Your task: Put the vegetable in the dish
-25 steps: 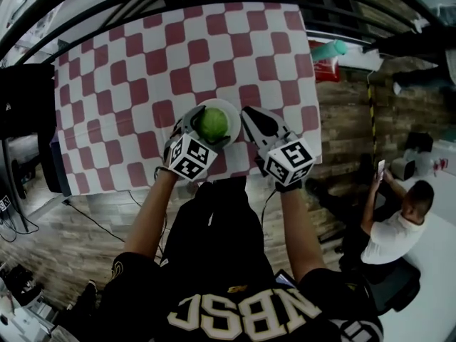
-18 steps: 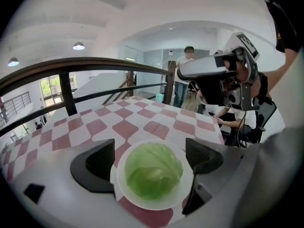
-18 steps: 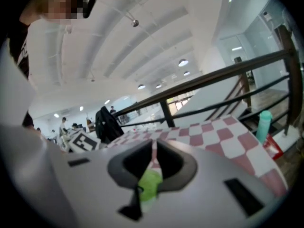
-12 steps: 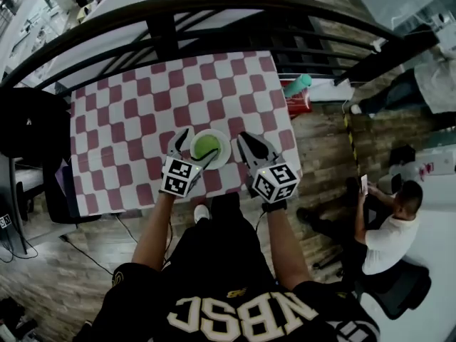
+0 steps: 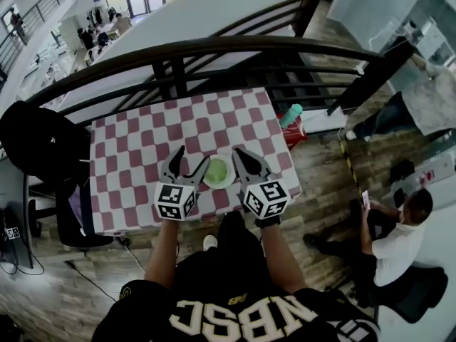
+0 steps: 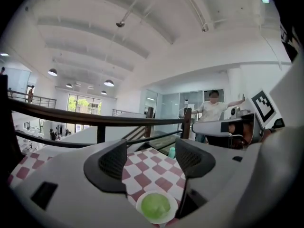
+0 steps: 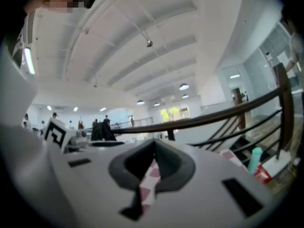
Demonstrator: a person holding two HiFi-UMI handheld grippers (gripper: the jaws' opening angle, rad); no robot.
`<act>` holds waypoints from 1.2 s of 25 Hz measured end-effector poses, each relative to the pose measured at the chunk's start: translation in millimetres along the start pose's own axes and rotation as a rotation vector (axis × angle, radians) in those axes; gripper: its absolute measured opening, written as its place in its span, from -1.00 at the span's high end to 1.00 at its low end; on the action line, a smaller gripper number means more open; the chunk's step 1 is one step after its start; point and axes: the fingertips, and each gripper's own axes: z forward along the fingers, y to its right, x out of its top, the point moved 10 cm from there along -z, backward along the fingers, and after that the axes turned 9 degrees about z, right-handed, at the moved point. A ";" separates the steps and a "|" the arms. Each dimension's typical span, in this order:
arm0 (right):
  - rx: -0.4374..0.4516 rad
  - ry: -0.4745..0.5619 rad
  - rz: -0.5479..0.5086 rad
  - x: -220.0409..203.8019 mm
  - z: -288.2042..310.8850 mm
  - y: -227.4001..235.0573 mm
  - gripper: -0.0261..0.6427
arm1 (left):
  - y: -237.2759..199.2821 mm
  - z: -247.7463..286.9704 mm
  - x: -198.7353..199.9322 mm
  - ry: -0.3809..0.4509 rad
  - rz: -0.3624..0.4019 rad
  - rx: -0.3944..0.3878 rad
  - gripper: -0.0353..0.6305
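A round green vegetable [image 5: 218, 169] lies in the white dish [image 5: 229, 180] near the front edge of the red-and-white checked table [image 5: 135, 155]. My left gripper [image 5: 192, 155] hangs above the table just left of the dish. Its jaws are closing with nothing between them. In the left gripper view the dish [image 6: 142, 213] and the vegetable [image 6: 156, 206] show far below the left gripper [image 6: 152, 160]. My right gripper [image 5: 239, 154] hovers just right of the dish, shut and empty. In the right gripper view, the right gripper [image 7: 153, 163] has its pads together.
A black railing [image 5: 214, 48] runs behind the table. A black chair with a dark jacket [image 5: 35, 144] stands at the left. A teal bottle [image 5: 291, 115] and a red object [image 5: 298, 135] sit right of the table. A person [image 5: 392, 237] sits on the floor at the right.
Both grippers have risen away from the dish, and the table looks smaller and farther off. The left jaws stand narrower than before. The vegetable stays in the dish.
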 end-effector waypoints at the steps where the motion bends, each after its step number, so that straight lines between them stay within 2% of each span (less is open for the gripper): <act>1: 0.000 0.014 -0.013 4.7 0.5 -5.7 0.87 | -1.3 -6.3 7.5 0.022 0.006 0.017 -0.07; 9: 0.012 0.090 -0.056 31.9 -4.2 -42.9 0.88 | -4.2 -46.6 47.4 0.121 0.053 0.155 0.63; 13: 0.024 0.108 -0.072 35.6 -5.6 -55.0 0.88 | -4.6 -61.1 55.7 0.148 0.059 0.193 0.81; 20: 0.017 0.108 -0.114 38.3 -9.7 -70.0 0.88 | -2.2 -77.4 62.1 0.175 0.059 0.214 0.84; 30: 0.014 0.120 -0.131 35.6 -19.8 -79.2 0.88 | 11.5 -84.1 64.5 0.201 0.081 0.190 0.84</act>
